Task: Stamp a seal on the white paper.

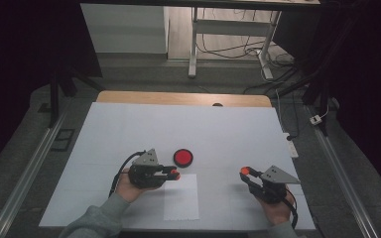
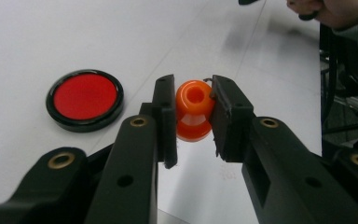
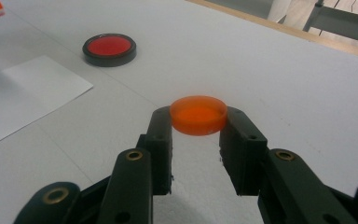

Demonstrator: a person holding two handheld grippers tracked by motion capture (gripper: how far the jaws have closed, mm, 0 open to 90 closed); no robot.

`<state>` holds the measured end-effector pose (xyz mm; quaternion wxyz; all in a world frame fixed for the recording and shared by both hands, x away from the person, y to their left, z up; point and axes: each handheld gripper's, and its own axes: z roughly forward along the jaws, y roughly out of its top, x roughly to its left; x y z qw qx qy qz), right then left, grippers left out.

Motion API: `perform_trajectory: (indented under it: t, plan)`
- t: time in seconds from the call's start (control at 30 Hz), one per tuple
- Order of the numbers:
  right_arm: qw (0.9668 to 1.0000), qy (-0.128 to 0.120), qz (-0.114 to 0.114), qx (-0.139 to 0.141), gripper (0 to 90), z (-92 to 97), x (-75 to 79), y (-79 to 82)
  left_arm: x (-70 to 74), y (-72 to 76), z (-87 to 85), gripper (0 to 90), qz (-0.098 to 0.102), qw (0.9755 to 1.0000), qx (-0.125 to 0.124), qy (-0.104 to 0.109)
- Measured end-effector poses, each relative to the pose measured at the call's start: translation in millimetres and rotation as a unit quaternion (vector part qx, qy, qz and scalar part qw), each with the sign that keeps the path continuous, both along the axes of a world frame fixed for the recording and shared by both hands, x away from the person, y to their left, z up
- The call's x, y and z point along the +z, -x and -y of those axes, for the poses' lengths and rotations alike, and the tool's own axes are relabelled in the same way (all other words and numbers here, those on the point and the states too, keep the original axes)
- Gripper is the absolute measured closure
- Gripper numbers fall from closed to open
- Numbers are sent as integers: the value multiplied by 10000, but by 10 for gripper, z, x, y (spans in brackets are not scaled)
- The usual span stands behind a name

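Orange spool-shaped stamp (image 2: 195,111), glossy plastic, clenched level in left gripper (image 1: 174,174) above the white paper sheet (image 1: 181,201). Right gripper (image 1: 245,171), at 3 o'clock, grasps a translucent orange disc (image 3: 198,114). Round red pad (image 1: 183,157) at 12.

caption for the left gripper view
Left gripper fingers clamp an orange stamp beside a red ink pad.

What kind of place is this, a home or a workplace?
Most likely a workplace, perhaps a lab or test room: a white work table on bare grey floor, a desk frame with loose cables behind it, and dark surroundings.
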<state>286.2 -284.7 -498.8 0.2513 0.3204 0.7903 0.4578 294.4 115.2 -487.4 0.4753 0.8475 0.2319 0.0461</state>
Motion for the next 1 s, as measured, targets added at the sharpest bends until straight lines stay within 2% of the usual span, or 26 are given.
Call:
perform_trajectory:
  t: [0.33, 1.0]
  plan:
    - [10000, 5, -9, 3, 644, -2, -2, 1, -120, 3, 115, 722, 2, 9998, -140, -170]
    - [10000, 11, -13, 2, 644, -3, -5, -1, -316, -42, 212, 721, -98, 9986, -167, -501]
